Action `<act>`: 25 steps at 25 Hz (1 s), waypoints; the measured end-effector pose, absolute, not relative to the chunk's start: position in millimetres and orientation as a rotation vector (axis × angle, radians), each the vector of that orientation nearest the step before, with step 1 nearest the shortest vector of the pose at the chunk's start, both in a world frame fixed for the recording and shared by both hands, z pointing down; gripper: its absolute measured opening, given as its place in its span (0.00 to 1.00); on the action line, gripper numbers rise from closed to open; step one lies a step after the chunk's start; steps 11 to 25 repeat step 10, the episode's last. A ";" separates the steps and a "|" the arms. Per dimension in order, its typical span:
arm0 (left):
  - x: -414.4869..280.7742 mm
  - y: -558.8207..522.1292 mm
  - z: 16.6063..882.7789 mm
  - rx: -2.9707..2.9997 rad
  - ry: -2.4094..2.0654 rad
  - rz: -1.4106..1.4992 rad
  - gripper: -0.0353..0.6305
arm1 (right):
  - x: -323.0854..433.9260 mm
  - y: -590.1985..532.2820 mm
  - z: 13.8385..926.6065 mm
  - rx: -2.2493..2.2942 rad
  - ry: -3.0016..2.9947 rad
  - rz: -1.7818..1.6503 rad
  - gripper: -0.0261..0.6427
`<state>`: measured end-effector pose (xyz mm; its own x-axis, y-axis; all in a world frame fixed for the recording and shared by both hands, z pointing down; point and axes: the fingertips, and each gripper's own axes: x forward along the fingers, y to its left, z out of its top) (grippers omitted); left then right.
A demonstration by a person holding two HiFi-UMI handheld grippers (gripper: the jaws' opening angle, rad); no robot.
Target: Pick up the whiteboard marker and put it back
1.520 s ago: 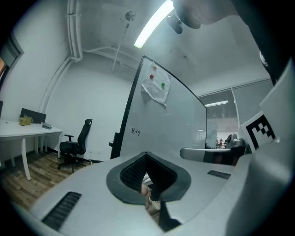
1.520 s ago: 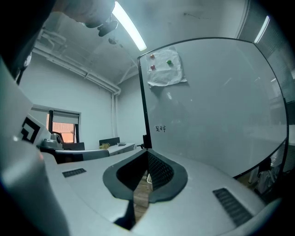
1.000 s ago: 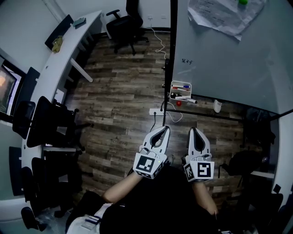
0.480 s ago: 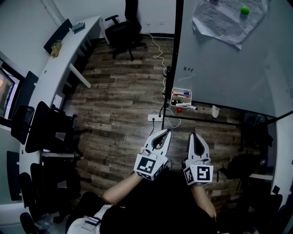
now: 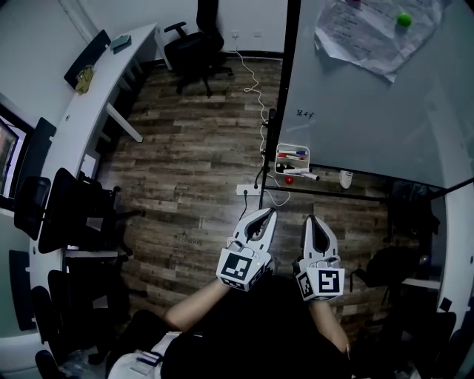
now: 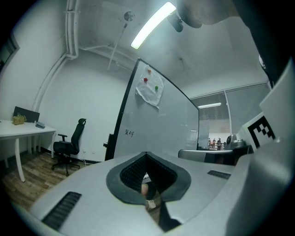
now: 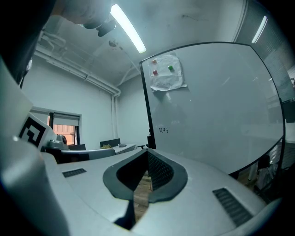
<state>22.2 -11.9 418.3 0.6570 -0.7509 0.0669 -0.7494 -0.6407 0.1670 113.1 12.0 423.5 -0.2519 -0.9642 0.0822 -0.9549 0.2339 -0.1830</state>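
Observation:
The whiteboard (image 5: 370, 104) stands at the upper right of the head view. On its lower left corner hangs a white tray (image 5: 292, 157) with red and blue markers. A white marker (image 5: 300, 175) lies on the ledge just below the tray. My left gripper (image 5: 268, 212) and right gripper (image 5: 309, 219) hover side by side, level, well short of the board. Both are shut with nothing held. In the left gripper view the closed tips (image 6: 146, 154) point toward the board (image 6: 156, 124). The right gripper view shows shut tips (image 7: 147, 151) below the board (image 7: 207, 115).
A power strip (image 5: 252, 189) and its cable lie on the wooden floor ahead of the grippers. A black office chair (image 5: 194, 48) stands by the long white desk (image 5: 96, 96), with more dark chairs (image 5: 74, 215) at the left. A paper sheet (image 5: 363, 33) with a green magnet (image 5: 404, 20) hangs on the board.
Both grippers keep the same shut pose. The head view has shifted slightly, so the board and tray sit a little lower and to the right in the picture.

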 end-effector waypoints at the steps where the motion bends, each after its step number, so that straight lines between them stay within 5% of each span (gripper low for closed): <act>1: 22.2 -12.2 418.3 2.692 -1.230 -0.014 0.06 | 112.9 11.2 423.1 -1.891 2.430 -0.303 0.06; 25: 23.1 -14.8 422.9 2.692 -1.209 -0.004 0.06 | 110.7 8.8 427.0 -1.907 2.445 -0.313 0.06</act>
